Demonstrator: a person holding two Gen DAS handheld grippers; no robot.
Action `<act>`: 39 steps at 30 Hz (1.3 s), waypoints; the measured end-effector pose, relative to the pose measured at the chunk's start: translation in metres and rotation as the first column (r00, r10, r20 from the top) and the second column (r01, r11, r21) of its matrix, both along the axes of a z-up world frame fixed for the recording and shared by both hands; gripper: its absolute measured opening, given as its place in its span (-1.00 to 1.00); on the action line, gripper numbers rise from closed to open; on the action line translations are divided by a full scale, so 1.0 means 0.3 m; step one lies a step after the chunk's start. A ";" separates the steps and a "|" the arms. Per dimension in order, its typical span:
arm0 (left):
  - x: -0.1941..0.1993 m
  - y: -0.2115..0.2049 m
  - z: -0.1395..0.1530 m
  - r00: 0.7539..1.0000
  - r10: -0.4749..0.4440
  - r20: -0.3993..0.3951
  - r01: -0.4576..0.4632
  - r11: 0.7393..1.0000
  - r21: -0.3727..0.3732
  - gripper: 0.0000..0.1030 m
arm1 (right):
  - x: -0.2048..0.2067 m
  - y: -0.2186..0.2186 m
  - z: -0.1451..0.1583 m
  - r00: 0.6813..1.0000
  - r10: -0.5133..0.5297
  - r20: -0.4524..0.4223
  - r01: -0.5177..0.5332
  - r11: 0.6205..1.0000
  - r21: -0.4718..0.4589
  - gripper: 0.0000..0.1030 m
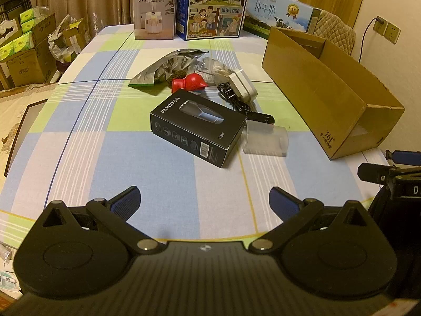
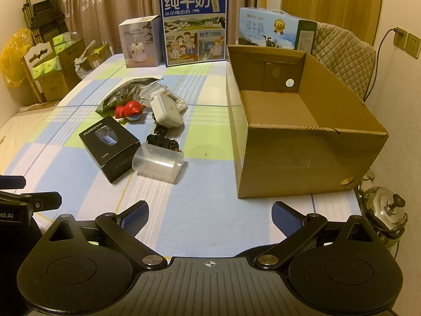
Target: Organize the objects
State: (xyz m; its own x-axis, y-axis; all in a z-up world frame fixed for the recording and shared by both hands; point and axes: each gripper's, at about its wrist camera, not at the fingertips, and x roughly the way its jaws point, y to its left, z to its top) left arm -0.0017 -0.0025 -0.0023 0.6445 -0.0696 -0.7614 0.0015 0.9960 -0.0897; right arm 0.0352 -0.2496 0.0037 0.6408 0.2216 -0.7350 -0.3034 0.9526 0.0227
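Nearest the lens, the left gripper (image 1: 204, 201) hovers above the checked tablecloth (image 1: 147, 163), its blue-padded fingers (image 1: 126, 202) spread wide and holding nothing. Right gripper (image 2: 210, 214): likewise spread apart and empty, level with the near edge of the table. Centre of the cloth: a loose cluster of items. Black FLYCO shaver box (image 1: 196, 129) lies flat, nearest the grippers; a clear plastic cap (image 1: 265, 141) lies on its side just beside the box's right end. Behind these, a small black device (image 2: 162, 141), a white charger (image 2: 167, 112) with a black cord (image 1: 232, 96), a red figurine (image 1: 189, 82), a silver foil pouch (image 1: 168, 65) and a clear bag (image 1: 213, 65) of pale contents lie close together, several touching. Right of the cluster, well apart from it: an open cardboard box (image 2: 297, 158), upright, interior bare. Far edge of the table: a humidifier carton (image 1: 154, 13) and two milk cartons (image 1: 214, 8) standing in a row.
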 end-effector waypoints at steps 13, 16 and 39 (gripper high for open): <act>0.002 0.001 -0.001 1.000 0.000 -0.002 0.000 1.000 -0.001 0.98 | 0.002 0.001 -0.002 1.000 0.001 -0.002 -0.001 1.000 -0.001 0.90; 0.002 0.001 -0.002 1.000 0.000 -0.003 0.000 1.000 -0.001 0.98 | 0.001 0.000 -0.001 1.000 0.002 -0.002 -0.002 1.000 -0.001 0.90; 0.000 -0.010 -0.010 1.000 -0.001 -0.005 0.001 1.000 -0.002 0.98 | 0.000 0.006 0.001 1.000 0.005 -0.003 -0.005 1.000 -0.005 0.90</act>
